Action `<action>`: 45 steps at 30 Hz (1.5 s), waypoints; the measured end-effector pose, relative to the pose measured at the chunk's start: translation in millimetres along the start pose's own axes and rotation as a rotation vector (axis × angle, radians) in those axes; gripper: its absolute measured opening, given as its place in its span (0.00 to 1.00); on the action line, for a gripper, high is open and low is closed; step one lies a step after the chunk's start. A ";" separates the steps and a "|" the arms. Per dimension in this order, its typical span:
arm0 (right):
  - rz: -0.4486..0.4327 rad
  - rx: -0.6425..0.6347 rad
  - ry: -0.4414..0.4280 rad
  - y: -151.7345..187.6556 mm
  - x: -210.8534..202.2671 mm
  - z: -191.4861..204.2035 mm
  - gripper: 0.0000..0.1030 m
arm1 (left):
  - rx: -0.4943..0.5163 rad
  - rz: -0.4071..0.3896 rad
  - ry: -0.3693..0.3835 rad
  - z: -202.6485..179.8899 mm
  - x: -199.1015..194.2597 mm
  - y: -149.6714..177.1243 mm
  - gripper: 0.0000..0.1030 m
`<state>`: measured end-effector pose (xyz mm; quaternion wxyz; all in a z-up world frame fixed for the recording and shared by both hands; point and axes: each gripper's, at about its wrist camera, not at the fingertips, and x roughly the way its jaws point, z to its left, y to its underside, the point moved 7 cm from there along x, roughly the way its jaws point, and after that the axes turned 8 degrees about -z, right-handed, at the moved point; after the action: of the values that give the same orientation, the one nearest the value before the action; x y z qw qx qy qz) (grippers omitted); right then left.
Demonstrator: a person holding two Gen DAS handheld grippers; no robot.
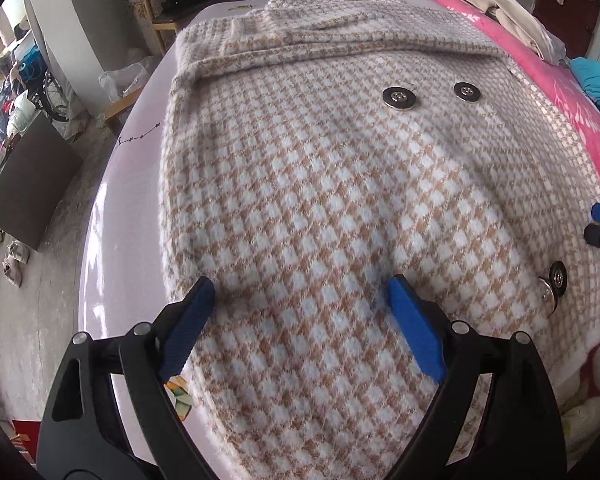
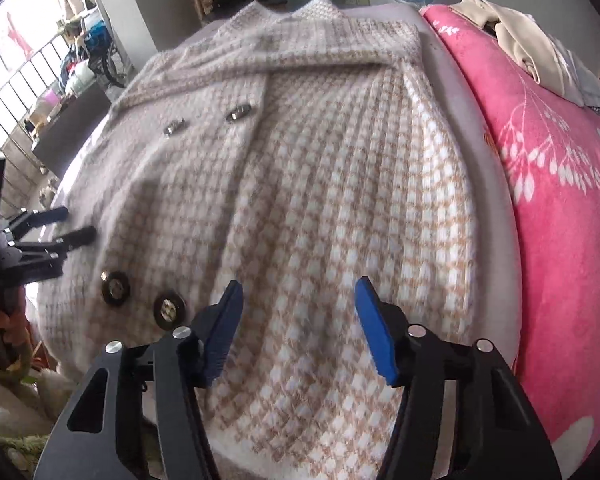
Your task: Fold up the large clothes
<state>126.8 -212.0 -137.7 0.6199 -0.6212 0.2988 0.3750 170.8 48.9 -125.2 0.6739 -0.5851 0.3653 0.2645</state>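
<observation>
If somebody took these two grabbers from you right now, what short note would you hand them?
Left gripper: open, holding nothing, low over the houndstooth coat.
Right gripper: open, also holding nothing, over the same coat.
The coat lies button side up on the lilac bed sheet, beside the pink blanket.
Done: both sleeves appear folded in.
Left: probably take the near hem and fold it toward the collar.

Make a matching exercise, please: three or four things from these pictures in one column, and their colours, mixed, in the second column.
Things:
1. coat
2. blanket
3. left gripper pads
4. coat buttons

Colours:
A. blue
B. pink with white plant print
C. dark with metal centre
D. tan and white check

Pairs: 1-D, 2-B, 3-A, 4-C
</observation>
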 end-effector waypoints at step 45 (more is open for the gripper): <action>-0.068 -0.114 0.014 39.3 -12.1 23.7 0.78 | -0.011 -0.007 -0.049 1.1 0.6 3.8 0.92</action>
<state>85.1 -191.7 -147.8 0.5937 -0.6680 0.2602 0.3656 168.4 50.6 -127.9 0.6806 -0.5833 0.3450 0.2784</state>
